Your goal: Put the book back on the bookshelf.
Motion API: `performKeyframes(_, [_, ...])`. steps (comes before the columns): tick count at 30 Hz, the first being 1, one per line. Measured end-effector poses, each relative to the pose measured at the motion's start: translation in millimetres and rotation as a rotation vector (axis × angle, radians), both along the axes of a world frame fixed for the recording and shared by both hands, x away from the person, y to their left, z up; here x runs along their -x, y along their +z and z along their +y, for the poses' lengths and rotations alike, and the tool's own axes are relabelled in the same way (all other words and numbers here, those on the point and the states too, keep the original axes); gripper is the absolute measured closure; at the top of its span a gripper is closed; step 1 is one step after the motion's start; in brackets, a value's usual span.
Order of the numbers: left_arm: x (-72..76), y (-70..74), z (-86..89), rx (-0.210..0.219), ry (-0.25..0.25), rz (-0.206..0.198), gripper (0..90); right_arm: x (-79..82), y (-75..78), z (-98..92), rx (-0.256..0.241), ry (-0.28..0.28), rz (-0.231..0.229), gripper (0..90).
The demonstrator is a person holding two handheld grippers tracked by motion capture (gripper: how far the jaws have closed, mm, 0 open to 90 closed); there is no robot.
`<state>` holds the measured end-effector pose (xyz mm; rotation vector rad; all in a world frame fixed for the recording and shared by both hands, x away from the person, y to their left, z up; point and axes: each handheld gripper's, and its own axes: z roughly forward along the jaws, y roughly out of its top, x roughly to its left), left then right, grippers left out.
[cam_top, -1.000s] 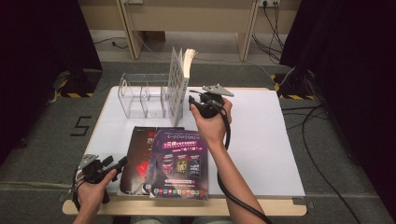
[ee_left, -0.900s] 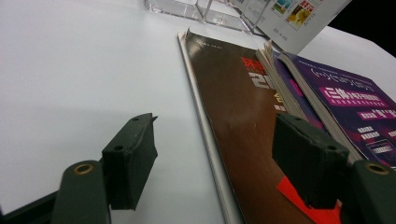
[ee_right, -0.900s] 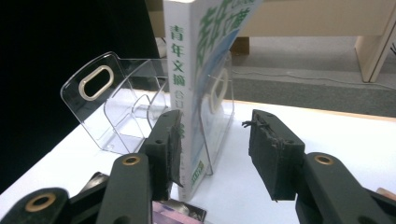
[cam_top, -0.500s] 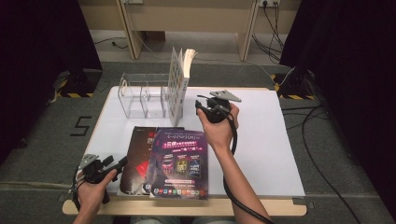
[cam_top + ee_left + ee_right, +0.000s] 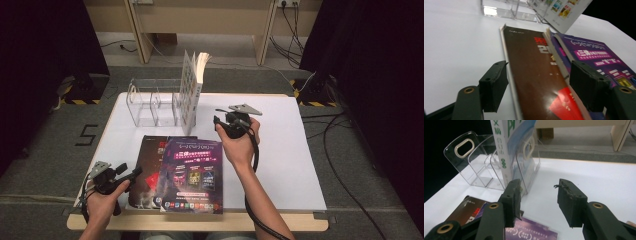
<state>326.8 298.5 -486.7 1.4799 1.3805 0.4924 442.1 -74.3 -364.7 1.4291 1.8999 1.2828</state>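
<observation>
The left tongs (image 5: 134,175) are sitting wide open and empty, straddling the brown book's (image 5: 536,75) near edge, with the purple book (image 5: 192,172) overlapping just beyond. The right tongs (image 5: 218,121), also agape and empty, are hovering beside the rack (image 5: 150,102). I'd be closing low on the spine, gripping deep before lifting

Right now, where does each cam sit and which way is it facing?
High view: above the person's side, facing forward and down on the table; both forearms, left tool, right tool.
Left gripper view: on the left tool, along the brown book.
Right gripper view: on the right tool, toward the clear rack.
All share the purple book.
</observation>
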Motion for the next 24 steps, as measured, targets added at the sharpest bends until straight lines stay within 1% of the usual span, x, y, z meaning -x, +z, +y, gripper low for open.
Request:
performKeyframes(4, [-2.8, 5.2, -7.8, -0.005, -0.031, -0.006, 30.3, 0.6, -6.4, 0.1, 0.01, 0.006, 0.024, 53.4])
performKeyframes(6, [-4.6, 7.0, -10.7, -0.015, -0.045, -0.003, 30.3, 0.8, -9.0, -0.3, 0.013, 0.006, 0.033, 53.4])
performKeyframes(11, [-12.9, 11.1, -18.9, -0.02, -0.068, 0.001, 30.3, 2.3, -16.2, -1.2, 0.013, 0.006, 0.055, 53.4])
performKeyframes(17, [-22.3, 16.3, -35.6, -0.026, -0.127, 0.009, 31.5, 3.8, -29.8, -1.8, 0.03, 0.017, 0.101, 54.2])
performKeyframes(19, [-25.4, 16.6, -41.4, -0.025, -0.143, 0.018, 31.7, 4.1, -35.1, -2.2, 0.033, 0.021, 0.118, 54.5])
performKeyframes(20, [-25.4, 16.6, -41.4, -0.025, -0.143, 0.018, 31.8, 4.0, -37.7, -2.3, 0.036, 0.023, 0.13, 54.6])
performKeyframes(22, [-30.2, 15.2, -49.6, -0.03, -0.165, 0.031, 32.1, 3.7, -42.9, -2.3, 0.045, 0.026, 0.152, 54.6])
performKeyframes(24, [-31.9, 14.5, -51.8, -0.036, -0.17, 0.034, 32.1, 3.2, -48.1, -2.2, 0.049, 0.029, 0.176, 54.6])
